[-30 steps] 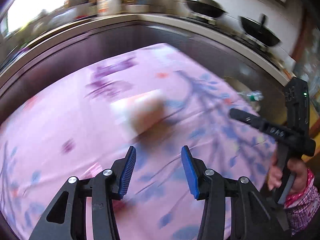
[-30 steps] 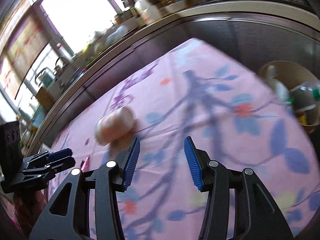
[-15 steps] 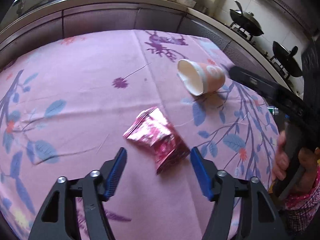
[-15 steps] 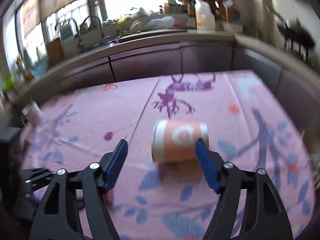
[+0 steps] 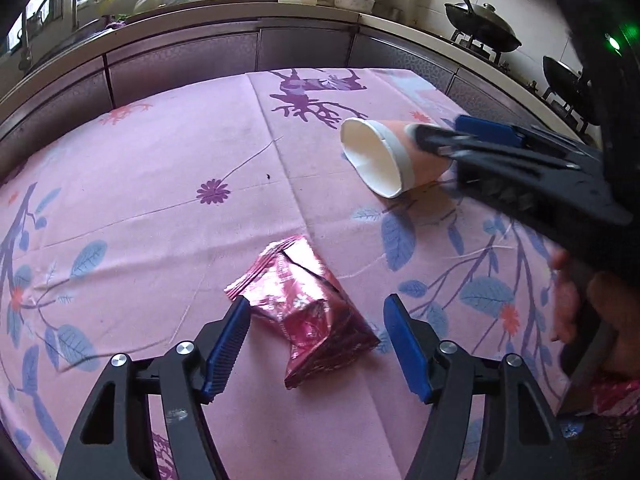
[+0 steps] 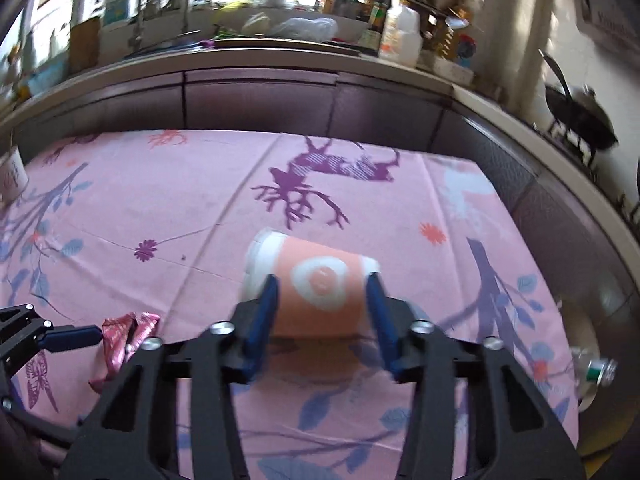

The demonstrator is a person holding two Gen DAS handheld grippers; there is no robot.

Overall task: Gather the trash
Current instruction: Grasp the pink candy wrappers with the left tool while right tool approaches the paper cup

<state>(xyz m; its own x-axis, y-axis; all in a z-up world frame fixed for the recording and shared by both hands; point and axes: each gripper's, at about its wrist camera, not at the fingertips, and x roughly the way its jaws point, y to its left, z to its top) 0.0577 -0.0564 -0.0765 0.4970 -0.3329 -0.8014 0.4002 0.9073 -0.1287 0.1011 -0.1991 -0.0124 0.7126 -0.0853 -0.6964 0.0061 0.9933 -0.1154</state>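
A crumpled pink foil wrapper (image 5: 308, 292) lies on the pink flowered tablecloth (image 5: 160, 160). My left gripper (image 5: 316, 308) straddles it, jaws closing, and neither pad presses on the foil. An orange and white paper cup (image 5: 384, 160) lies on its side farther right. My right gripper (image 6: 322, 284) is over this cup (image 6: 320, 312), jaws closing with the cup between them. One pad crosses the body beside the white rim band; the other is at the base end. The cup shows no dent and rests on the cloth. In the right wrist view the wrapper (image 6: 128, 332) shows at lower left.
A hand (image 5: 568, 300) holds the right gripper's handle. A bottle (image 6: 596, 372) lies in a round container beyond the table's right edge. A white cup (image 6: 12, 176) stands at the far left. A cluttered kitchen counter and woks (image 5: 484, 32) lie behind the table.
Both grippers swung round to face the trash. The left one sank until the wrapper lay between its jaws. The right one closed in on the cup and its jaws narrowed.
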